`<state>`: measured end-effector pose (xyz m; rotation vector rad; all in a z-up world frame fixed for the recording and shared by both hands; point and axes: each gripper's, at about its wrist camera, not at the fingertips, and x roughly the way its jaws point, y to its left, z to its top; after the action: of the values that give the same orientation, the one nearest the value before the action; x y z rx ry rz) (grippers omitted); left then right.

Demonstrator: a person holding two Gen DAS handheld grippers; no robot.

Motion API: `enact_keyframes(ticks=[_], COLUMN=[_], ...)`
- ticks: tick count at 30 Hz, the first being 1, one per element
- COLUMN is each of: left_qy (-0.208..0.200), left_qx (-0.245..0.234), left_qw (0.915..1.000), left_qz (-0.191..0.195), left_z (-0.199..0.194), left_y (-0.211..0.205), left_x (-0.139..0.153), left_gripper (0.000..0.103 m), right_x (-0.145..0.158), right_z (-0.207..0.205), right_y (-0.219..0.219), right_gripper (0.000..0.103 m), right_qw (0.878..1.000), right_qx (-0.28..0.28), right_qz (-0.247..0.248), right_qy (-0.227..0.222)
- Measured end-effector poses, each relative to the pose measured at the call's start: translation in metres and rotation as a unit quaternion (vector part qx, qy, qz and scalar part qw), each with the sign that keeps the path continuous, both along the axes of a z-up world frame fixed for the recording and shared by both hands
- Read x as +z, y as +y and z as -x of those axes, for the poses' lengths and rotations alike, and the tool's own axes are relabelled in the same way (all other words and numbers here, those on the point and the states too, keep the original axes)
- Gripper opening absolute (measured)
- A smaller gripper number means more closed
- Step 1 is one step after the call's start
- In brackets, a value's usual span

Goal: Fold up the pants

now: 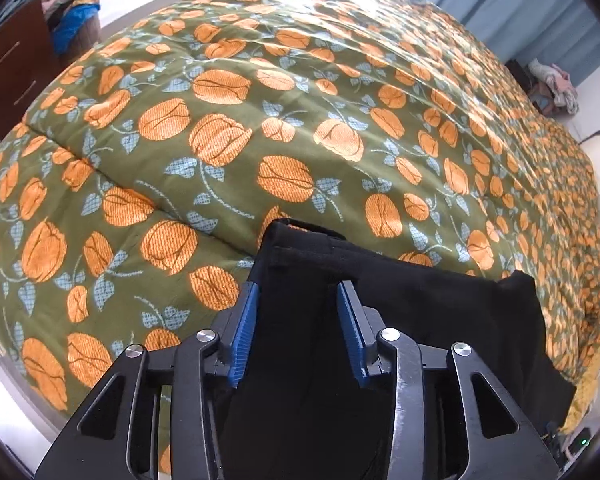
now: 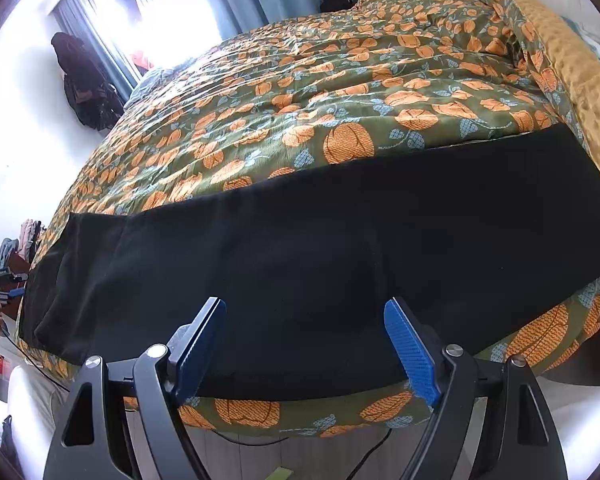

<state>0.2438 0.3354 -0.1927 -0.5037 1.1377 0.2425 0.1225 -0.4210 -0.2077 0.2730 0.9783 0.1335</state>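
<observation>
Black pants [image 2: 320, 264]: laid as one long narrow strip along the near edge of the floral bedspread [image 2: 300, 92], apparently halved lengthwise, crosswise folds outstanding; left gripper [image 1: 296, 300] and right gripper [image 2: 304, 320] both spread apart, holding nothing.

No text, label, brand, number or sign can be read in either view.

Pants [image 2: 320, 264] laid lengthwise along near edge of bed [image 2: 340, 92], lower half of right wrist frame. Right tool [image 2: 305, 312] centred below them. Left tool [image 1: 296, 292] over pants end, bottom centre of left frame. Dresser [image 1: 12, 68] upper left.
</observation>
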Motion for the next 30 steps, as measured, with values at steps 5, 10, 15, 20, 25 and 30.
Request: enact_keyframes(ticks=[5,10,15,20,25,30], left_qy=[-0.004,-0.021,0.035,0.039,-0.017,-0.073], left_qx=[-0.028,-0.03,-0.017,-0.012,-0.002,-0.075], left_qw=[0.9978,0.993,0.9797,0.9679,0.9582,0.9646], left_qz=[-0.061,-0.113,-0.197,-0.248,-0.286,-0.242], left_z=[0.0,-0.018,-0.047,-0.035,-0.002,0.012], left_y=[-0.011,-0.017,-0.017,-0.029,-0.055,-0.137], left_x=[0.021,0.044,0.005,0.008,0.051,0.069], left_gripper=[0.001,0.001,0.001,0.015,0.067,0.072], right_x=[-0.001,-0.003,-0.002,0.002,-0.001,-0.001], right_z=[0.001,-0.001,-0.001,0.003,0.0,0.0], right_y=[0.006,0.008,0.009,0.01,0.011,0.017], right_gripper=[0.081,0.081,0.081,0.081,0.081,0.081], right_qw=[1.0,1.0,1.0,1.0,0.999,0.999], right_qx=[0.011,0.012,0.014,0.019,0.02,0.024], right_qz=[0.009,0.011,0.011,0.022,0.026,0.034], right_qy=[0.0,0.0,-0.002,-0.011,-0.009,-0.018])
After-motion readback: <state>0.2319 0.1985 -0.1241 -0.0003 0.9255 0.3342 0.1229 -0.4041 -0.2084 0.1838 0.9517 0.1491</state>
